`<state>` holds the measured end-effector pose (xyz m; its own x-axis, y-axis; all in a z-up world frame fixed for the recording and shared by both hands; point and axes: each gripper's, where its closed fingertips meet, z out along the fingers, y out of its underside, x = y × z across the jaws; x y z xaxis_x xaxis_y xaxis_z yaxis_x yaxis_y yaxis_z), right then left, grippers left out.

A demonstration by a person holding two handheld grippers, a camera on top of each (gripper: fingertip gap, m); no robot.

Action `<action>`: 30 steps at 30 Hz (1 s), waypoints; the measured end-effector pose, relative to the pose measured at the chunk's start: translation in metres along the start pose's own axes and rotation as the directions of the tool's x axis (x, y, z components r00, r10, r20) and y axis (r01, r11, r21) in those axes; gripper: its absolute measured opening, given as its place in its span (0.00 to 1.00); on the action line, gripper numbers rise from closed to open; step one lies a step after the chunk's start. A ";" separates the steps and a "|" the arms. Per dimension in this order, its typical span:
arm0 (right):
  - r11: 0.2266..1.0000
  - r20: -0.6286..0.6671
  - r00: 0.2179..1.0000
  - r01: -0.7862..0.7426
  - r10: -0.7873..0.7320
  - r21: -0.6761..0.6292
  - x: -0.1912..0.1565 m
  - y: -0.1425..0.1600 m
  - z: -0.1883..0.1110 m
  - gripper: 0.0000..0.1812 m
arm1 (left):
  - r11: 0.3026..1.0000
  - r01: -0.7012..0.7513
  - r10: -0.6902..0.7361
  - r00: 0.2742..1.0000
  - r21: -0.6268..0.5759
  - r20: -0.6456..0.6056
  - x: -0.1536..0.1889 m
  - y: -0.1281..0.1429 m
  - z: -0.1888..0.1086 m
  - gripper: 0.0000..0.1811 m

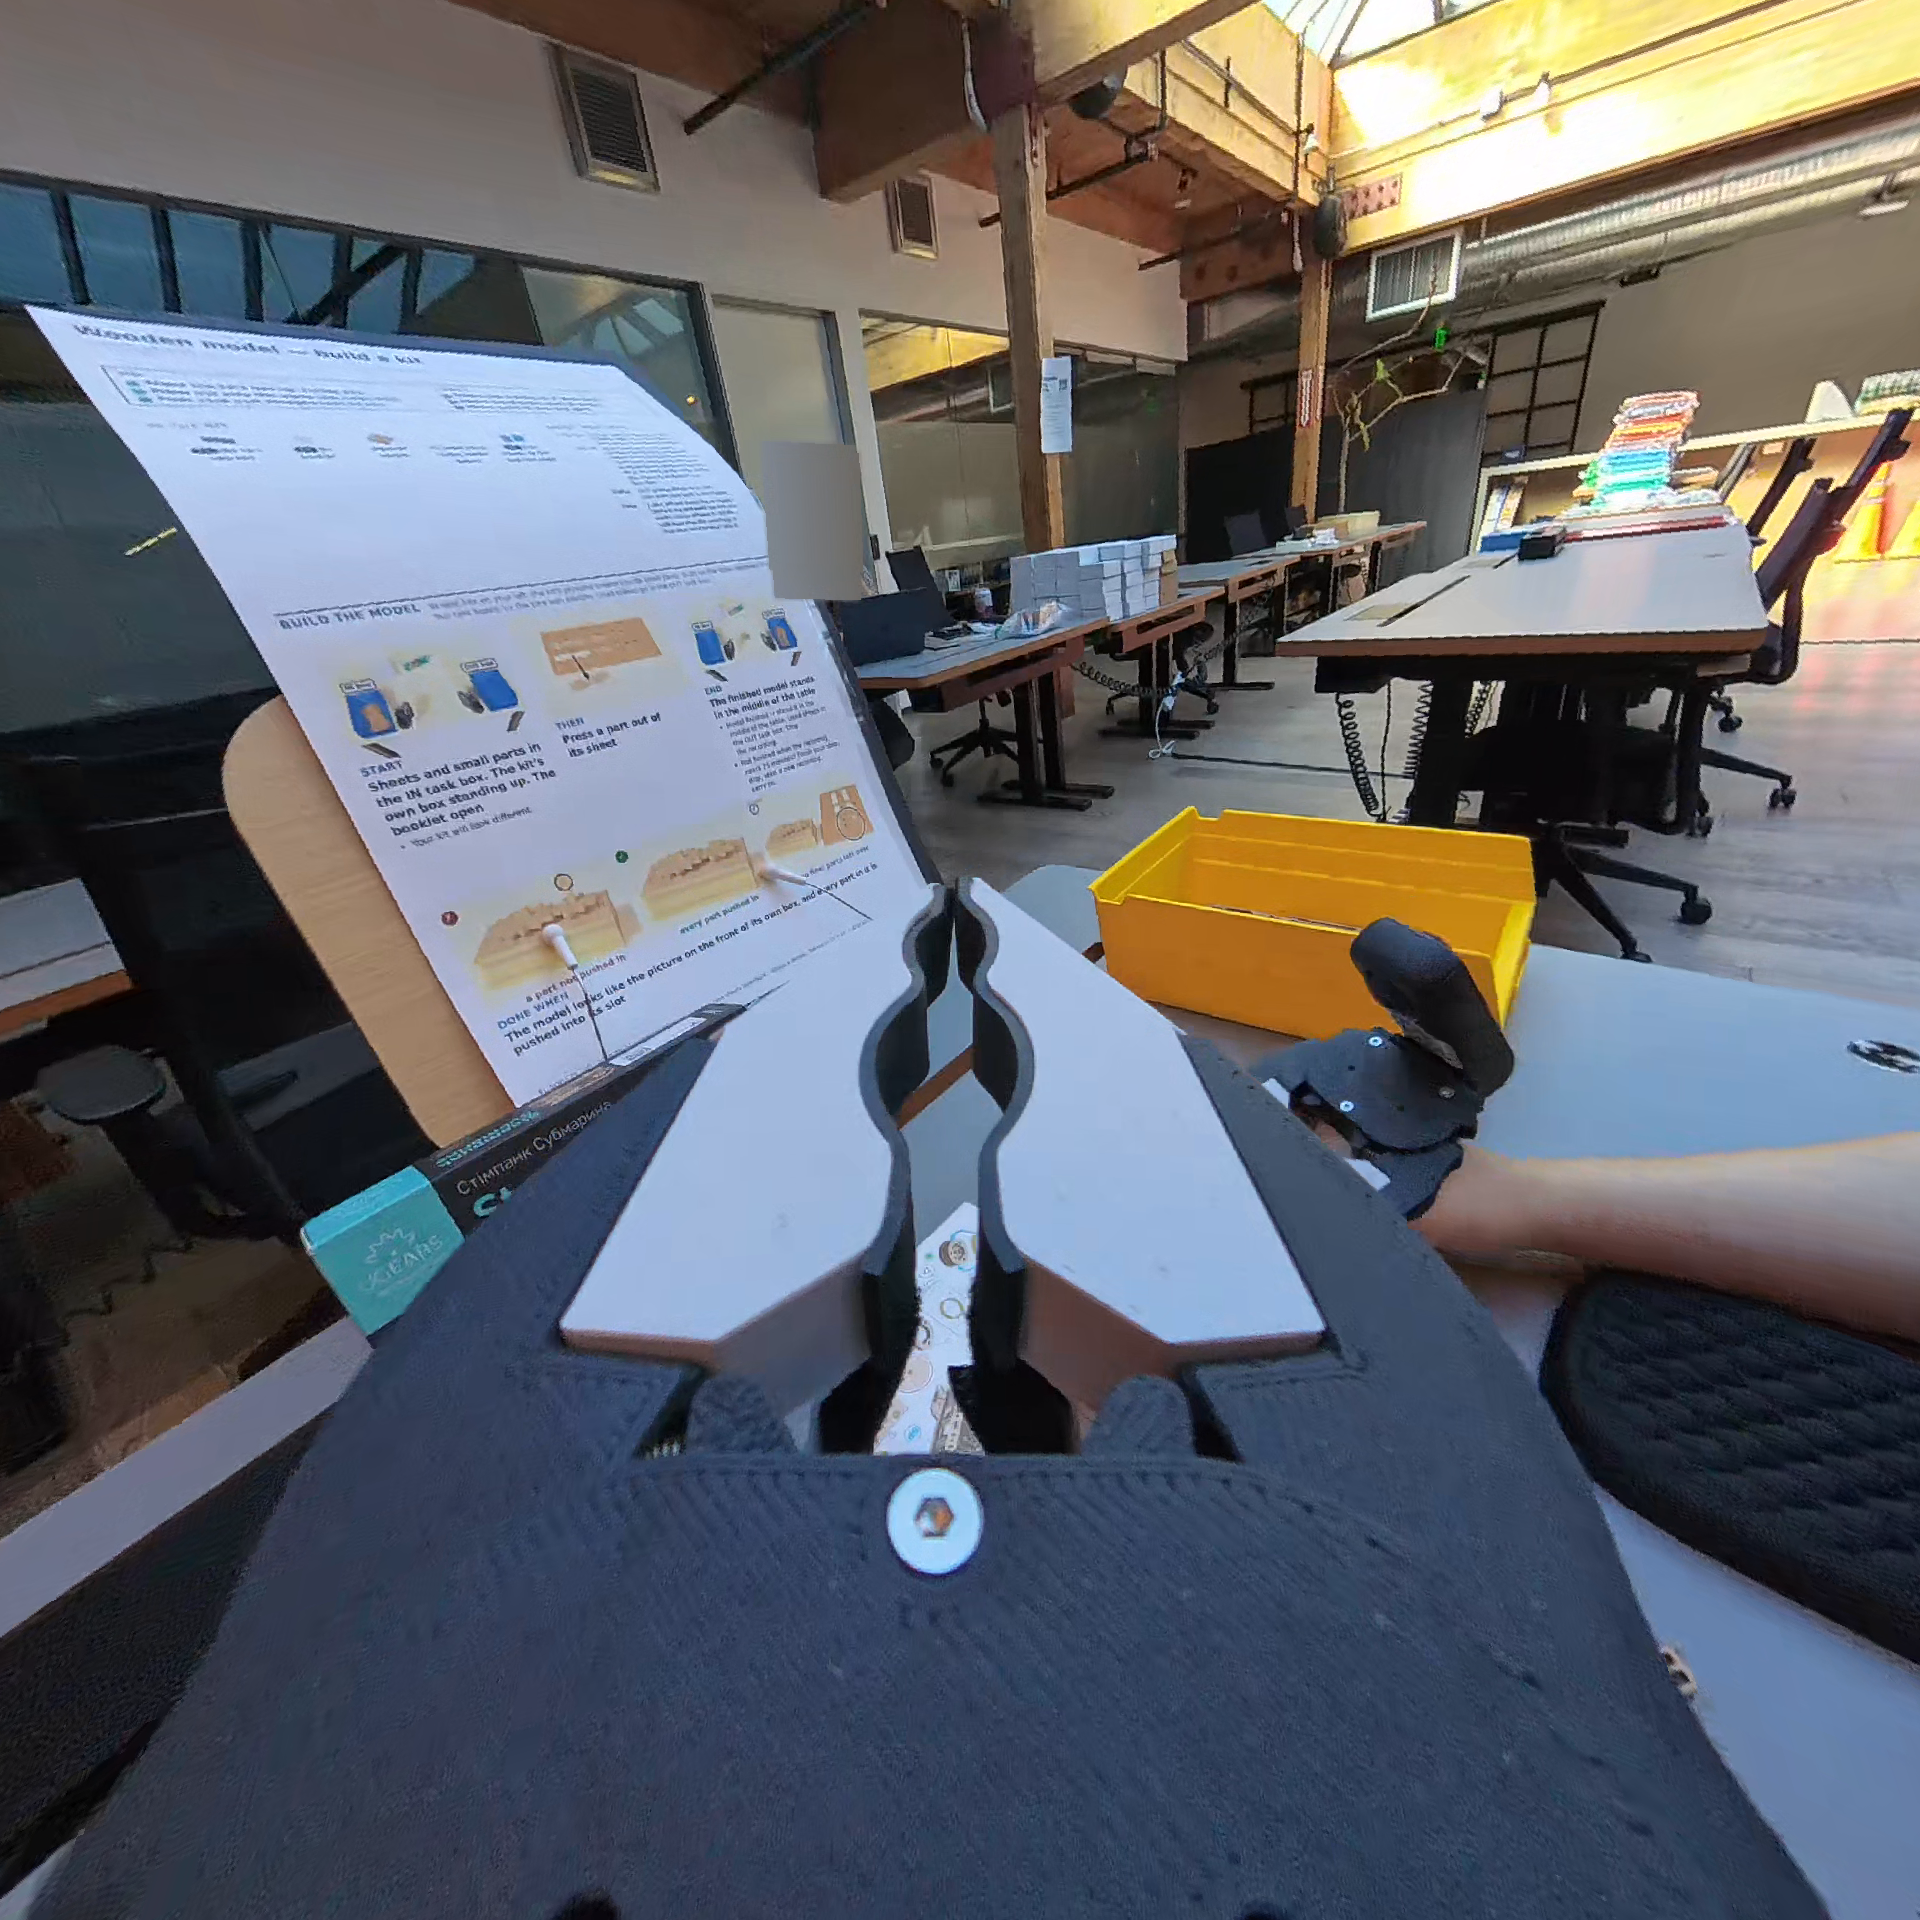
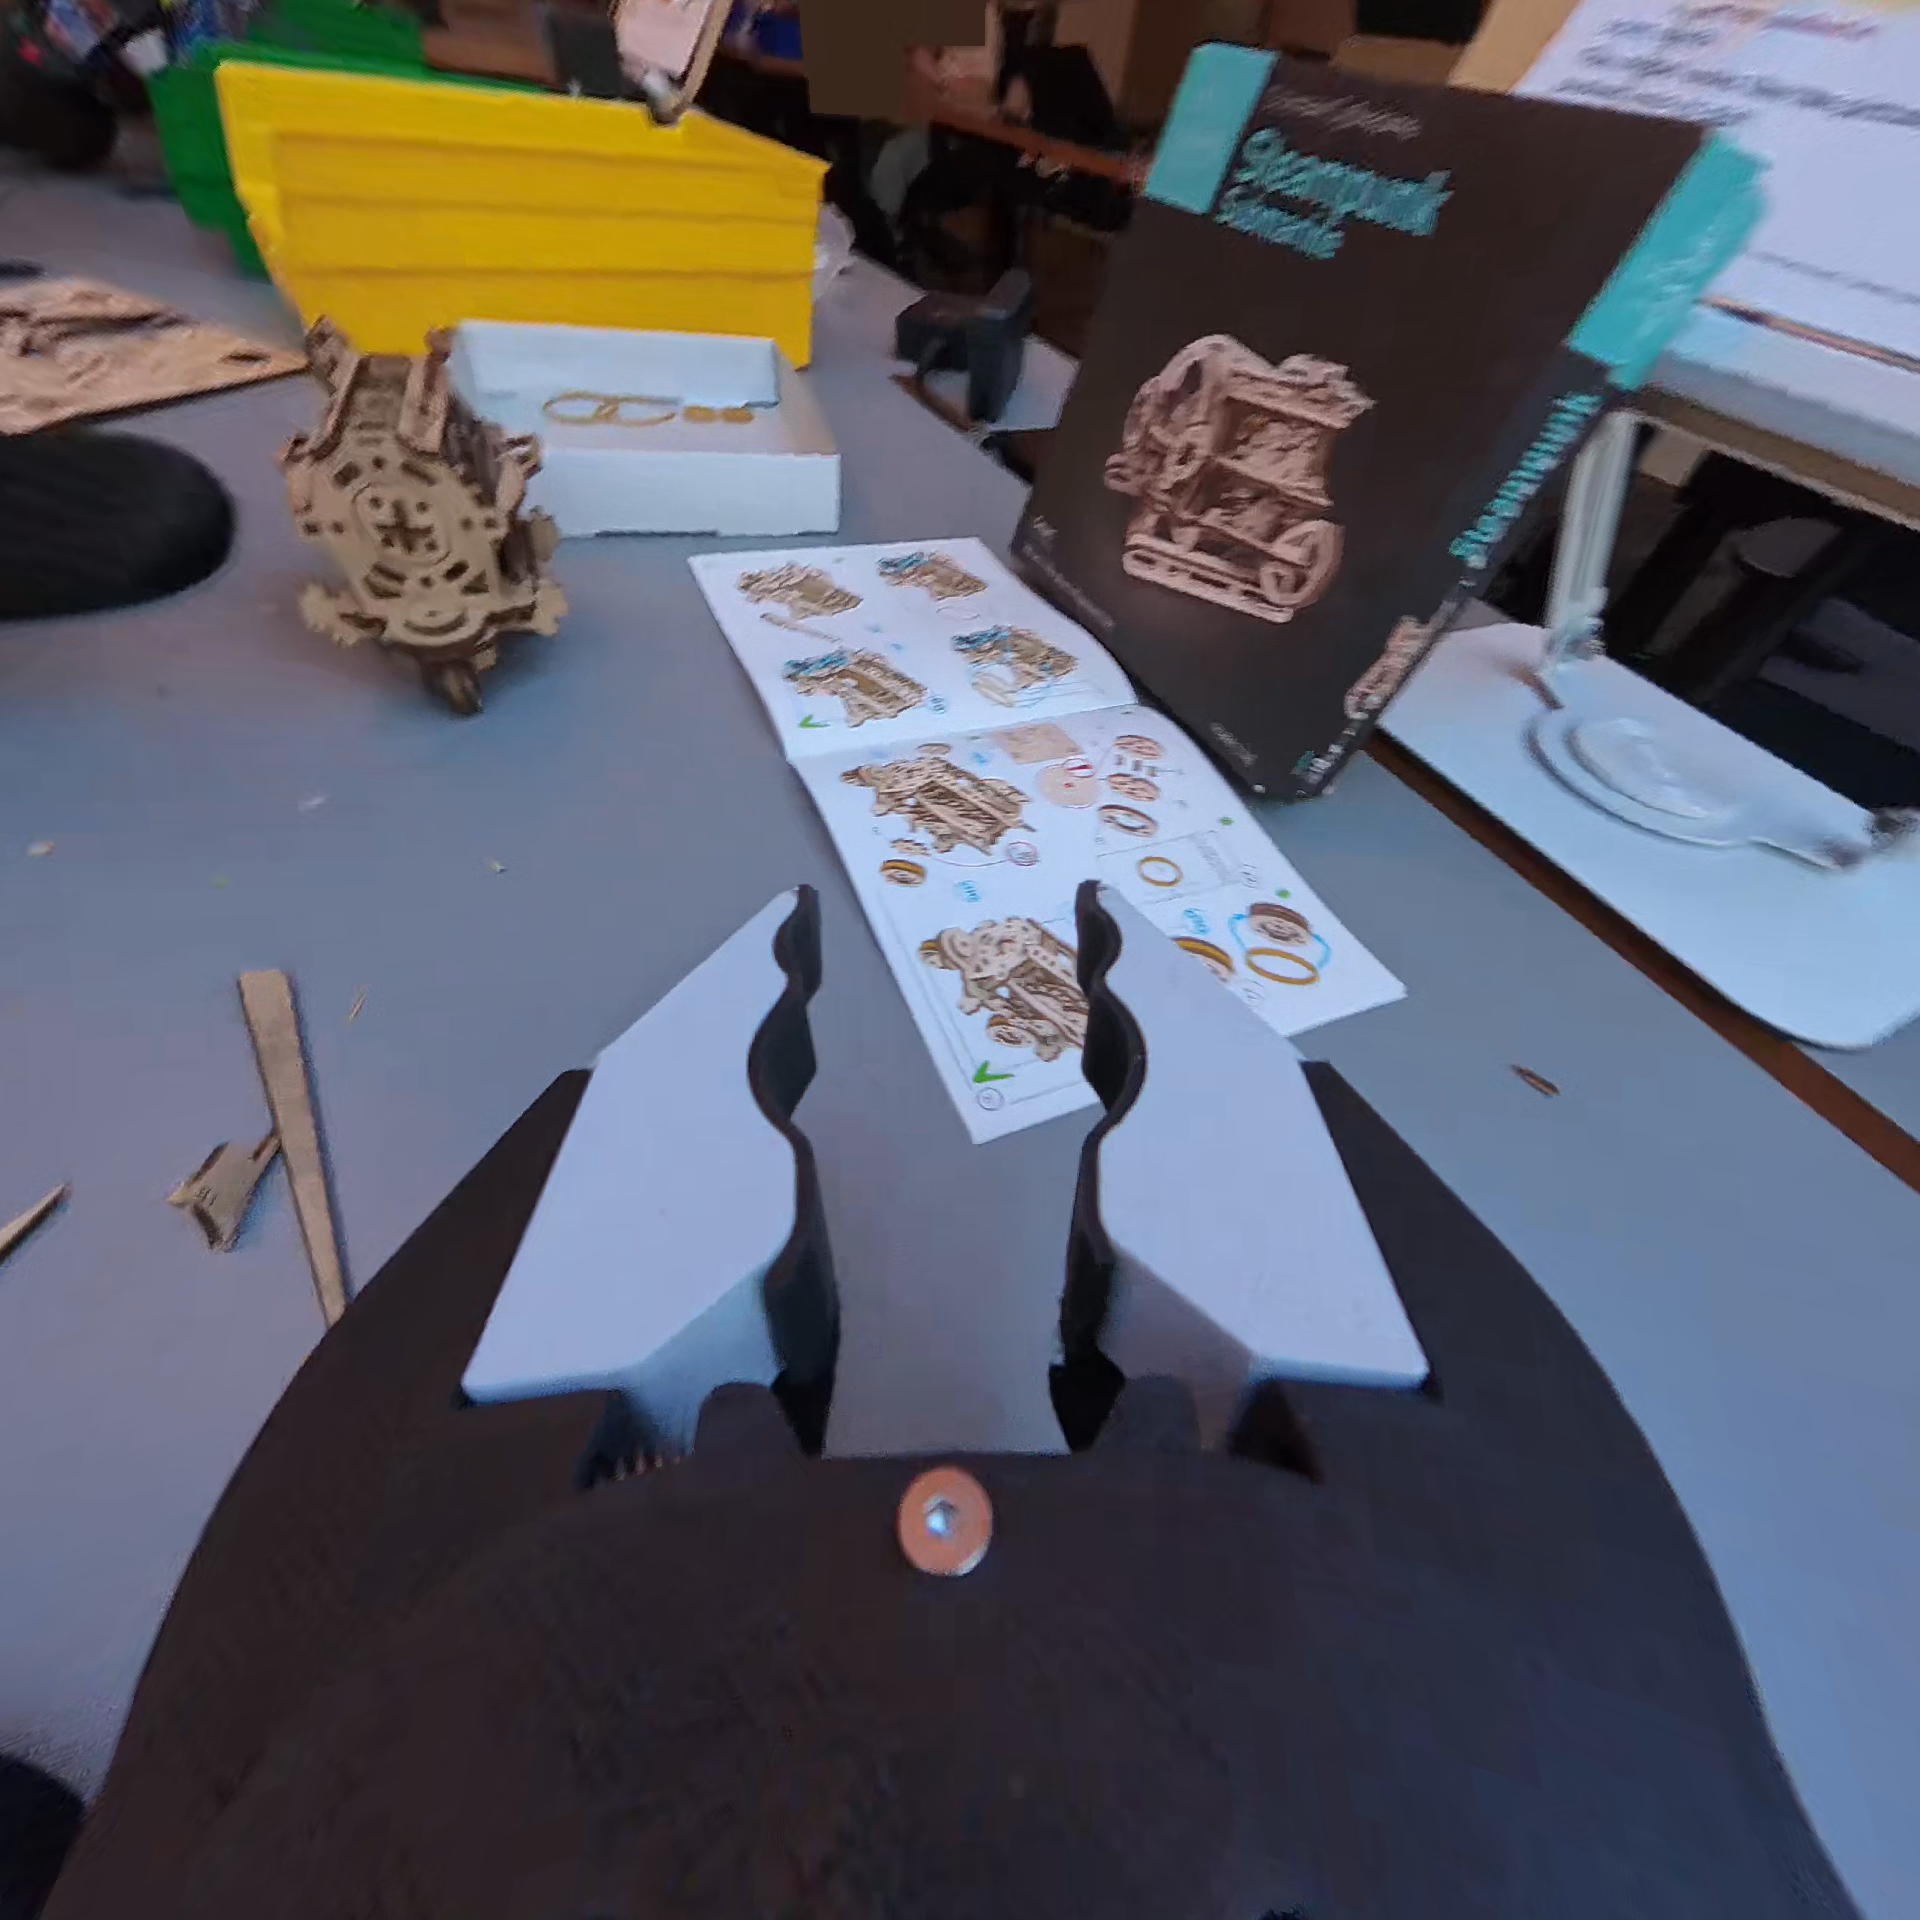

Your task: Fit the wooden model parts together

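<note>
One wooden model, one open booklet, one kit box, one white tray, one yellow bin, one instruction sheet.

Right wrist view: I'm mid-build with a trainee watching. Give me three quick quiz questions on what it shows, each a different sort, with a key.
1. True or false: the right tongs are shut on a wooden part.
2. Multiple choice: the model stands (A) in the yellow bin, (B) on the table, (C) on the booklet.
3. Fill in: the white tray sits just in front of the ____ bin.

Key: 1 false, they are open and empty. 2 B. 3 yellow.
</note>
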<state>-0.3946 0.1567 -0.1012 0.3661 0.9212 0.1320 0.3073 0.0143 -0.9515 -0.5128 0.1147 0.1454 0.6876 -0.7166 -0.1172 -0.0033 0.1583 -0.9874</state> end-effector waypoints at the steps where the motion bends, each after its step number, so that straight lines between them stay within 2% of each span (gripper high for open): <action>1: 0.998 0.062 0.997 0.050 -0.048 -0.038 -0.010 0.001 0.009 0.29 | 1.000 0.019 -0.019 1.000 0.011 -0.009 -0.001 -0.002 -0.001 0.00; 4: 0.957 0.188 0.968 0.205 -0.167 -0.206 -0.027 0.019 0.038 0.42 | 0.998 0.051 -0.048 0.997 0.046 -0.062 0.004 -0.009 -0.003 0.00; 5: 0.932 0.210 0.959 0.244 -0.191 -0.267 -0.027 0.026 0.047 0.44 | 0.997 0.054 -0.050 0.996 0.054 -0.071 0.005 -0.010 -0.003 0.00; 7: 0.899 0.207 0.953 0.280 -0.220 -0.337 -0.018 0.035 0.063 0.41 | 0.997 0.047 -0.043 0.996 0.058 -0.074 0.006 -0.011 -0.005 0.00; 9: 0.902 0.224 0.955 0.263 -0.193 -0.342 -0.016 0.035 0.071 0.37 | 0.998 0.034 -0.030 0.997 0.060 -0.067 0.005 -0.012 -0.006 0.00; 12: 0.900 0.201 0.966 0.231 -0.166 -0.369 -0.007 0.039 0.069 0.30 | 0.996 0.041 -0.036 0.997 0.078 -0.069 0.005 -0.015 -0.007 0.00; 16: 0.908 0.271 0.957 0.204 -0.106 -0.367 -0.015 0.046 0.060 0.08 | 0.994 0.072 -0.063 0.993 0.084 -0.098 0.008 -0.014 -0.002 0.00; 25: 0.907 0.282 0.957 0.178 -0.069 -0.382 -0.013 0.052 0.044 0.01 | 0.999 0.031 -0.026 0.994 0.045 -0.110 0.021 -0.009 0.005 0.00; 30: 0.888 0.342 0.937 0.095 0.074 -0.451 -0.019 0.056 0.032 0.01 | 0.999 0.030 -0.028 0.993 0.021 -0.113 0.021 -0.003 0.009 0.00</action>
<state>-0.4129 0.1528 -0.1657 0.0653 0.9970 -0.0414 0.7035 -0.0754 -0.7067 -0.4917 0.1056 0.1468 0.6012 -0.7927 -0.1011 0.0324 0.1506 -0.9881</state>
